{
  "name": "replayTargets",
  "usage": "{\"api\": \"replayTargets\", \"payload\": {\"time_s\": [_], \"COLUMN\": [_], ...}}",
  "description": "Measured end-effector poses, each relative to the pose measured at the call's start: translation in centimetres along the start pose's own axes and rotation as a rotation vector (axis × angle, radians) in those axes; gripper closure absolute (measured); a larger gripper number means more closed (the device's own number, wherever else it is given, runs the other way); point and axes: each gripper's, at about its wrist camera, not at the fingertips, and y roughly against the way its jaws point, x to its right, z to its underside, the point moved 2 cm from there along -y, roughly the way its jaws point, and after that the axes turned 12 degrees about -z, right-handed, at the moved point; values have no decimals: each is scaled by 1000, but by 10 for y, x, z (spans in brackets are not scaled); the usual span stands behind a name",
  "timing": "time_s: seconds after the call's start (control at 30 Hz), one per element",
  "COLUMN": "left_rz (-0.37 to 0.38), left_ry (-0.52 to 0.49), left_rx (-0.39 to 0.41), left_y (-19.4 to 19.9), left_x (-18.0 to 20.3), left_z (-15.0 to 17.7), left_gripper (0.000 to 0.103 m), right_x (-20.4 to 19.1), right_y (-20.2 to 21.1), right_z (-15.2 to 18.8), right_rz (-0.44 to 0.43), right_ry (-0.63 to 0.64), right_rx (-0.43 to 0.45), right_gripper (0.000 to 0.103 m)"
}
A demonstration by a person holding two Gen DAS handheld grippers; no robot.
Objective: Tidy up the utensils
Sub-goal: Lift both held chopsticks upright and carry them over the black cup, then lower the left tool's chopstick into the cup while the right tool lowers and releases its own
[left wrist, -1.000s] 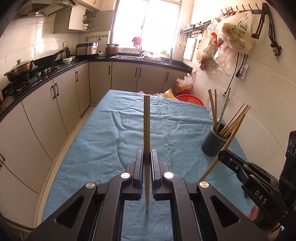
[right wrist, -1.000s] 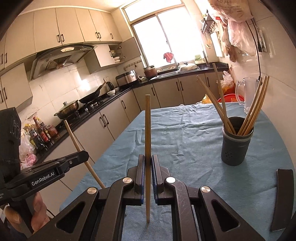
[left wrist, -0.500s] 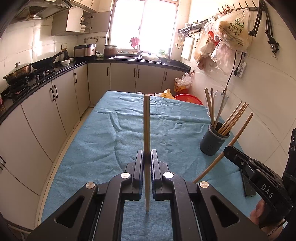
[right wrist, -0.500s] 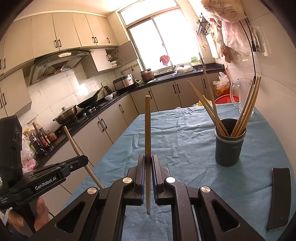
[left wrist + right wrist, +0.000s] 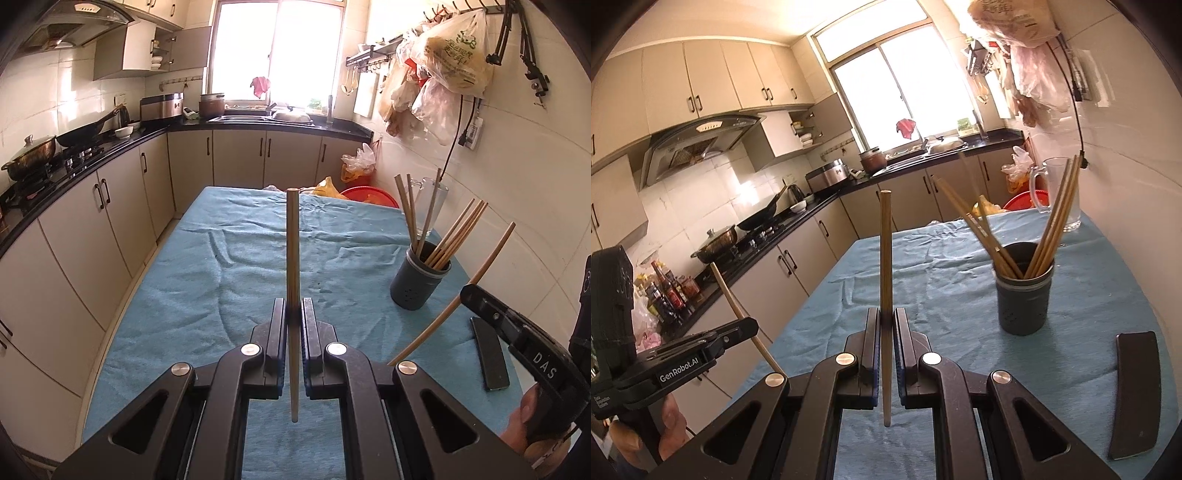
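Holding one wooden chopstick each, both grippers hang above the blue cloth [image 5: 207,280] of the table, and the move ahead looks to turn on where the dark grey holder [image 5: 1024,301] stands. The left gripper [image 5: 293,314] has its jaws pressed together on a pale chopstick [image 5: 292,243] that stands upright between them, thick end up and thin tip hanging below the pads. The right gripper [image 5: 886,325] pinches its own chopstick [image 5: 885,254] the same way, long axis upright and crossways to the fingers. Seen from the right wrist, the holder sits ahead and to the right on the cloth, near the wall side of the table; from the left wrist it lies further off to the right, beyond the right gripper, so the right hand appears the nearer of the two. The holder is a round cup with small holes low in its wall, already carrying several chopsticks that lean outward in two bunches. Each held stick would probably need tipping so its thin end goes down into the open mouth between those bunches. A flat black object [image 5: 1134,391] lies on the cloth just right of the holder.
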Motion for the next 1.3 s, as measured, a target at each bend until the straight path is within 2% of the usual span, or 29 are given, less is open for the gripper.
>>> {"api": "replayTargets", "payload": {"time_s": [0.43,0.8,1.0,1.3], "left_rz": [30,107,152,216], "left_ry": [-71,-87,-88,-66], "left_rx": [13,-2,12,85], "left_y": [4,3,5,10], "left_x": [39,77,96,132], "left_z": [-13,-32,-54,-103], "left_gripper": [97,97,97,97], "right_x": [38,76,90,95], "right_y": [43,87,103,115], "right_z": [-16,-38,-55,-91], "right_rz": [50,118,144,176], "right_ry": [-62,-117,-125,-87], "right_rx": [90,186,218,275], "right_gripper": [95,95,95,95]}}
